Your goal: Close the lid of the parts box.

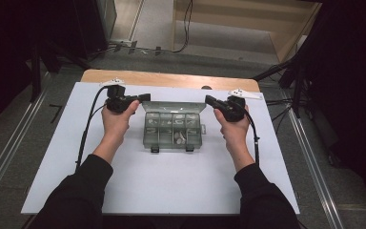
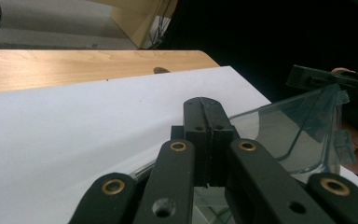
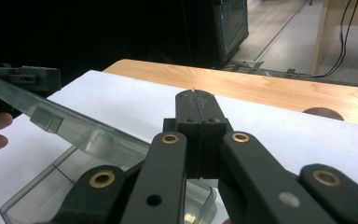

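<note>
As the person's two hands rest on the white sheet that covers the table, a clear box with a hinged lid lies between them, near the middle of the sheet. The box is divided into small compartments that hold little pale parts, too small to identify; two dark latches sit on its near wall. The lid stands raised and tilted back from the far edge. The left gripper is held at the lid's left corner and the right gripper at its right corner, each pointing inward toward the other. In the left gripper view the fingers are pressed together with no gap, and the lid's edge runs off to the right beside them; whether they pinch it cannot be told. In the right gripper view the fingers are likewise pressed together above the open box, with the lid slanting up to the left toward the other gripper. Bare wood shows beyond the sheet's far edge.
</note>
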`<state>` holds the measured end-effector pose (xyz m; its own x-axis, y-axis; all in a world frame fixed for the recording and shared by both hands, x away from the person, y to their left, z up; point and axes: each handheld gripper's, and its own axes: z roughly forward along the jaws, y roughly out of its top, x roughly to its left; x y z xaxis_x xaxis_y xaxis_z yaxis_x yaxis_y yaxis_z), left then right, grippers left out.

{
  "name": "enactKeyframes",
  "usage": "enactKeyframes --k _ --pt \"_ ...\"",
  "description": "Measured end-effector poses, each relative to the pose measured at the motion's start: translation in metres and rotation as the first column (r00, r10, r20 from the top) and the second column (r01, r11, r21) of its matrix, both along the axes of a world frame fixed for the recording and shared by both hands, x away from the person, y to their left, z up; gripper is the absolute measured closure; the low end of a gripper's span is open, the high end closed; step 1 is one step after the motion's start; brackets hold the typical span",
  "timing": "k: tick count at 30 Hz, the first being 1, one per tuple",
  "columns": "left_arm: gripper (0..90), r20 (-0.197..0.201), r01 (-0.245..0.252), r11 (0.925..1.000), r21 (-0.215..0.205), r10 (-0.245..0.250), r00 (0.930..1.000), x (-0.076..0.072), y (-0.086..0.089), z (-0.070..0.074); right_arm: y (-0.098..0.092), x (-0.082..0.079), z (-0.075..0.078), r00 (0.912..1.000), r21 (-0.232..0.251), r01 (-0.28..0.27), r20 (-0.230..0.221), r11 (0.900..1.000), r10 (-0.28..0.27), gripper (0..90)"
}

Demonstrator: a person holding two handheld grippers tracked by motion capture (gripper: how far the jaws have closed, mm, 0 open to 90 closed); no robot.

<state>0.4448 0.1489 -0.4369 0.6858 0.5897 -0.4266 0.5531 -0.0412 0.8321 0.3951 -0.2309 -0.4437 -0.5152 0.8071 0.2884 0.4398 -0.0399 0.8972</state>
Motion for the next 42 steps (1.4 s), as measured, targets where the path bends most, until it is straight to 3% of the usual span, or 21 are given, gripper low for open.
enactKeyframes --k 6,14,21,24,28,34,40,42 --pt "89.4 0.012 0.012 0.9999 -0.005 -0.012 0.9999 -0.007 -0.001 0.002 0.004 -0.006 0.001 0.9996 -0.039 -0.017 0.024 0.999 0.018 87.4" --pt "89.4 0.034 0.029 0.9995 0.012 -0.029 0.9990 -0.023 -0.001 0.001 0.006 -0.019 0.001 0.9990 -0.028 -0.024 0.036 0.999 0.025 87.4" --pt "89.4 0.060 0.041 0.9991 0.008 -0.041 0.9973 -0.039 -0.001 0.001 0.009 -0.034 -0.002 0.9980 -0.049 -0.023 0.058 0.999 0.026 87.4" --pt "89.4 0.081 0.049 0.9981 0.037 -0.052 0.9953 -0.046 -0.003 0.000 0.010 -0.040 -0.004 0.9974 -0.053 -0.028 0.065 0.998 0.032 87.4" --pt "89.4 0.092 0.065 0.9970 0.043 -0.069 0.9934 -0.059 -0.004 -0.002 0.011 -0.049 -0.006 0.9962 -0.057 -0.039 0.076 0.998 0.043 87.4" --pt "89.4 0.116 0.057 0.9970 0.052 -0.063 0.9912 -0.076 -0.002 -0.006 0.014 -0.061 -0.009 0.9934 -0.086 -0.053 0.097 0.995 0.061 87.6" --pt "89.4 0.128 0.047 0.9972 0.058 -0.054 0.9903 -0.088 0.002 -0.012 0.018 -0.071 -0.015 0.9911 -0.084 -0.072 0.106 0.994 0.081 87.7" --pt "89.5 0.127 0.038 0.9984 0.043 -0.043 0.9910 -0.092 0.005 -0.014 0.019 -0.074 -0.017 0.9913 -0.079 -0.075 0.102 0.994 0.083 87.7"
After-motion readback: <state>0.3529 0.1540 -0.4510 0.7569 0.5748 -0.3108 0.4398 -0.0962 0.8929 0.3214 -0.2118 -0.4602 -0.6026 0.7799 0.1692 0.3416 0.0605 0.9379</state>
